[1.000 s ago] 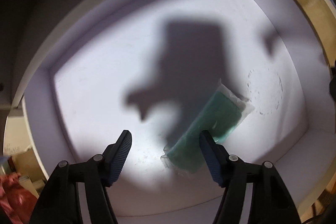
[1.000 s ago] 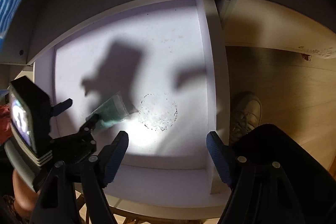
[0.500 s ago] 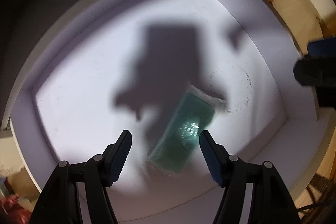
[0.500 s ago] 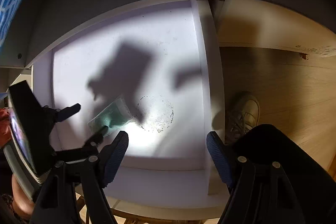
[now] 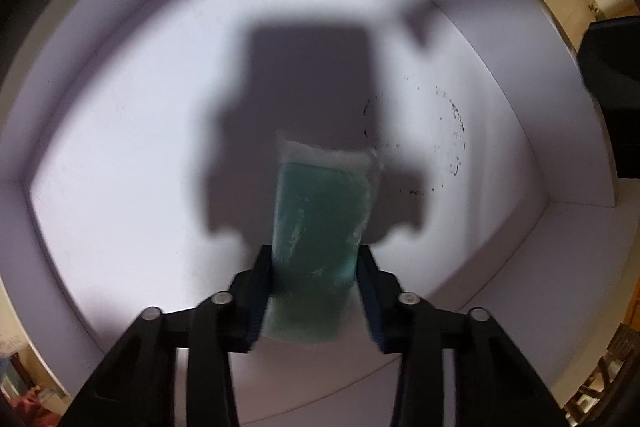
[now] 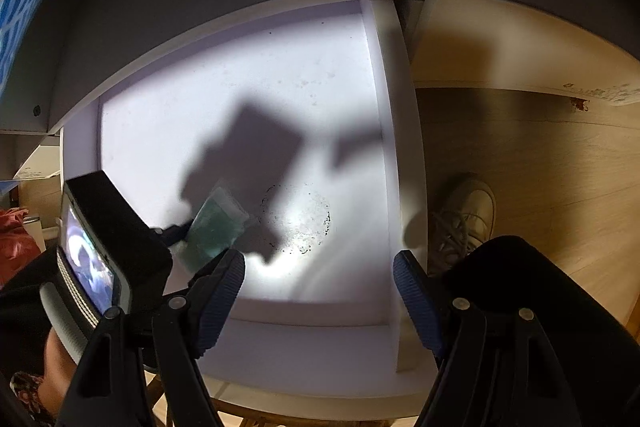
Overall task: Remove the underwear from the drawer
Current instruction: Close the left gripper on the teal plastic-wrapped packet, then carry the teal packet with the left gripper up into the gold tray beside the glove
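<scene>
I am closing my left gripper point(image 5: 316, 277) on the underwear packet point(image 5: 320, 227), its blue fingers point(image 5: 260, 291) sitting against the long sides of the teal bundle in its clear wrapper, though blur is keeping me from telling whether the pads are pressing yet. The packet is lying on the white floor of the drawer point(image 5: 120, 147), toward the front, its sealed end pointing at the back wall. My right gripper point(image 6: 320, 291) is hanging wide apart with nothing between its fingers point(image 6: 222, 291), above the drawer's front right part. The left view is showing the packet close and a dark shadow of the rig spreading over the floor behind it; the right view is showing what the left cannot: the left gripper's black body with its small lit screen point(image 6: 90, 267), a hand below it, the packet point(image 6: 216, 227) just beside a ring of dark specks point(image 6: 300, 223), the drawer's right wall point(image 6: 400, 147), the wooden floor point(image 6: 540, 167) and a pale shoe point(image 6: 464, 215) just outside that wall. Around the packet the drawer floor is lying bare to the left and toward the back.
</scene>
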The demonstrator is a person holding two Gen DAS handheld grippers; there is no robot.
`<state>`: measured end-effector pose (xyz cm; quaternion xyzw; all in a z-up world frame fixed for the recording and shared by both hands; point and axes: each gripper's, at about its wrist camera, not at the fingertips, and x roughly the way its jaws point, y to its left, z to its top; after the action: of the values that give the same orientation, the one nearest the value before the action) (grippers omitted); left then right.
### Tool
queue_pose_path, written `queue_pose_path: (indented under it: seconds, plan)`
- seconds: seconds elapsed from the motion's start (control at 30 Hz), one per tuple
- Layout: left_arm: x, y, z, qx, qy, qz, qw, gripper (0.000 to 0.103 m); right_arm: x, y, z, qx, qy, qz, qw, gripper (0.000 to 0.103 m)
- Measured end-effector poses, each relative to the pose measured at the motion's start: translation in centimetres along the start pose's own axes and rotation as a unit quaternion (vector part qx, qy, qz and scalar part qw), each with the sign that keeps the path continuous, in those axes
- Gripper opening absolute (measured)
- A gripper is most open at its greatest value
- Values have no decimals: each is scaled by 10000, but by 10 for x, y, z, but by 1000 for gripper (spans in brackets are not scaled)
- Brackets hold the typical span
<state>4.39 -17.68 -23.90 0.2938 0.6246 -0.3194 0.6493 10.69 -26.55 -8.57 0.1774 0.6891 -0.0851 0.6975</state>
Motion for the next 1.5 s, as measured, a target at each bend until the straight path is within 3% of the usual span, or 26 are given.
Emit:
queue_pose_path:
  seconds: [0.27,0.47,0.67,0.83,1.1,1.3,1.5]
  plan:
    - [1,41,-20,-689,-115,-462,9965,33,2,-1,-1,68,43,124,9999,77]
    - [-23,54,-39,-895,-277,-529,9942,33,2,1,-1,43,22,185,9998,77]
    - [-70,48,-65,-782,-666,-551,9932,33,3,2,-2,31,52,270,9996,77]
    - [-134,35,-54,-616,-1099,-522,9907,33,2,4,-2,20,32,283,9996,77]
    - [-229,24,-33,-509,-2061,-564,9756,33,0,8,-3,-35,40,356,9994,77]
    - [-295,32,-10,-621,-2705,-787,9575,33,-2,11,-3,-34,34,431,9991,77]
    - [-358,50,29,-772,-3118,-719,9443,33,-2,13,-4,-47,42,467,9989,77]
